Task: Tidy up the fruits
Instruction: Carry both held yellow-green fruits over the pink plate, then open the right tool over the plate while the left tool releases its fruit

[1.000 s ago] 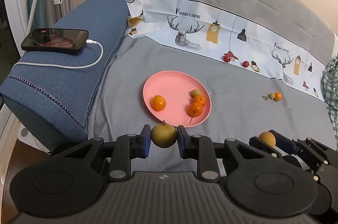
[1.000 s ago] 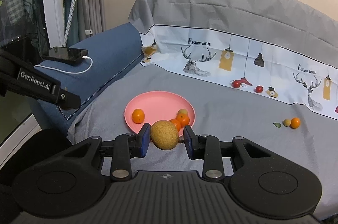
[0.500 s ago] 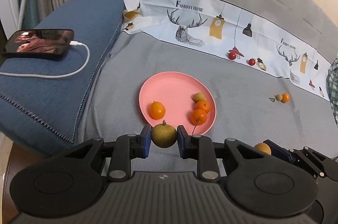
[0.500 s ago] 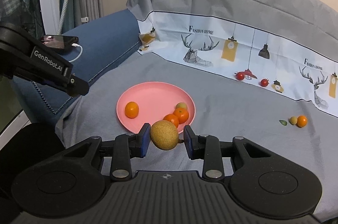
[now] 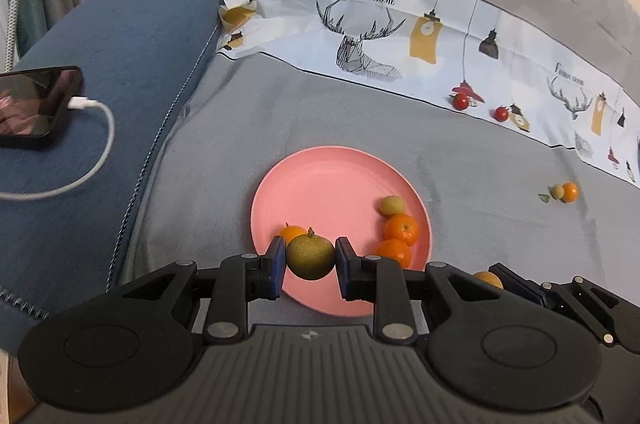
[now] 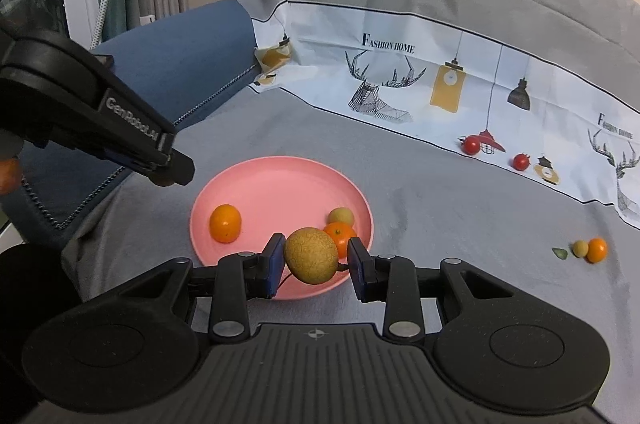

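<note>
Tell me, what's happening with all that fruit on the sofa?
Someone is gathering fruit onto a pink plate using two handheld tongs. The left tongs hold a green fruit and the right tongs hold a tan fruit, both above the plate's near edge. Four small fruits already sit on the plate. Two tomatoes and two small fruits are not yet picked up from the grey cover.

I've brought both grippers forward and down: the left gripper (image 5: pixel 310 260) with its greenish fruit (image 5: pixel 311 258) now hangs over the pink plate's (image 5: pixel 332 176) near rim, the right gripper (image 6: pixel 315 261) likewise.
</note>
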Demonstrator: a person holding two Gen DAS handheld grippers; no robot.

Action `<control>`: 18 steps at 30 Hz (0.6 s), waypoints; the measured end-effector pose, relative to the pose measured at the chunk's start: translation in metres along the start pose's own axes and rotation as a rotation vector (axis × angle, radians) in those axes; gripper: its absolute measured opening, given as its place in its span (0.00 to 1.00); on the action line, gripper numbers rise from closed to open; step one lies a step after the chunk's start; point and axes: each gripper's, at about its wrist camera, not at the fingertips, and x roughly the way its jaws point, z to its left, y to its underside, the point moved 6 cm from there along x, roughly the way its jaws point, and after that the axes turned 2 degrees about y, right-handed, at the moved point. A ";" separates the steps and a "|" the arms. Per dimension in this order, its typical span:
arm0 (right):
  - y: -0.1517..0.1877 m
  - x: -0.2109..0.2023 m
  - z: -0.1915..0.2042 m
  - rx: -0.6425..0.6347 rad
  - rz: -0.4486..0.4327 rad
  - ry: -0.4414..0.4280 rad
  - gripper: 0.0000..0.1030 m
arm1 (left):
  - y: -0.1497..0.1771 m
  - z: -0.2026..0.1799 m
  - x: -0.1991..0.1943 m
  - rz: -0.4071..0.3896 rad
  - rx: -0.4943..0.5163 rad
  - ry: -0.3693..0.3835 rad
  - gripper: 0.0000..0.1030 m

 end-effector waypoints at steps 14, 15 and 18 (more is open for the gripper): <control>-0.006 0.062 0.012 -0.061 0.049 -0.013 0.34 | -0.011 0.005 0.069 0.074 0.025 -0.040 0.28; -0.006 0.065 0.013 -0.065 0.050 -0.012 0.34 | -0.011 0.006 0.073 0.078 0.028 -0.042 0.28; -0.006 0.076 0.014 -0.074 0.059 -0.008 0.34 | -0.012 0.007 0.085 0.091 0.030 -0.053 0.28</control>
